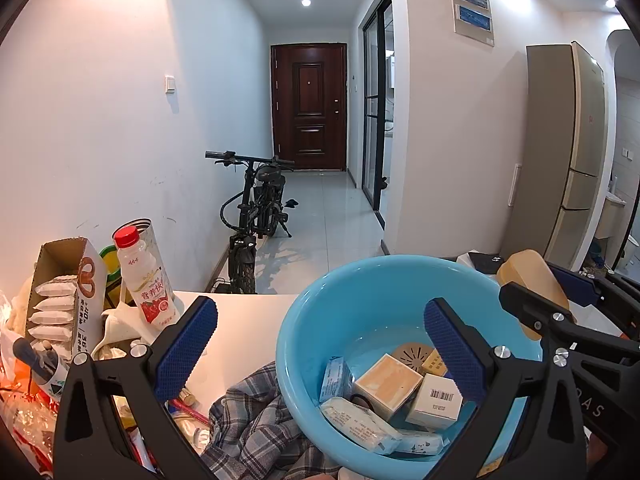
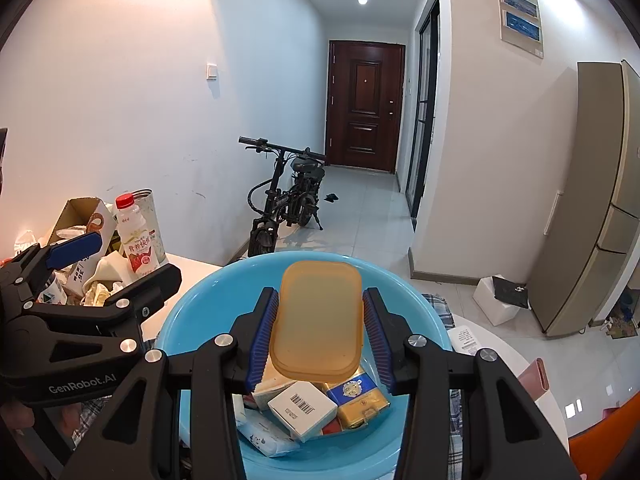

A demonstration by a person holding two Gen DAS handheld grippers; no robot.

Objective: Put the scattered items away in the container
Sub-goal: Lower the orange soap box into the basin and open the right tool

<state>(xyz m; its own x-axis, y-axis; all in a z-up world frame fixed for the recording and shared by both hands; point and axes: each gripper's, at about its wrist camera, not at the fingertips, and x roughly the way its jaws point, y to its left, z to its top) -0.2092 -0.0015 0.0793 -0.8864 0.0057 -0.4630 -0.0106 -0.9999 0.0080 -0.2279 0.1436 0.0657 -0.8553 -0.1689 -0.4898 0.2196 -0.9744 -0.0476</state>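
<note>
Right wrist view: the blue basin (image 2: 192,320) is seen spreading below and beyond both fingers, standing on the white table (image 2: 188,266). Between the fingers of the right gripper (image 2: 320,320) an amber lid (image 2: 316,320) is clamped flat-side up, one long edge against each ribbed pad, directly above the basin's contents. Below the fingertips, inside the basin, a white barcode box (image 2: 302,408), a gold and blue packet (image 2: 360,400) and a tissue pack (image 2: 264,440) are already deposited. The step in hand is judged to be the delivery of the lid into the basin; the transport part appears complete. For the next move, a short lowering is called for, followed by a parting of the fingers so that the lid is released flat onto the boxes rather than dropped on edge. In the left wrist view the left gripper (image 1: 320,344) is shown with its fingers wide apart and empty, one pad over the table, the other over the basin interior. Beyond its left finger, a red-capped bottle (image 1: 144,276) and an open snack carton (image 1: 68,292) remain outside the basin.
</note>
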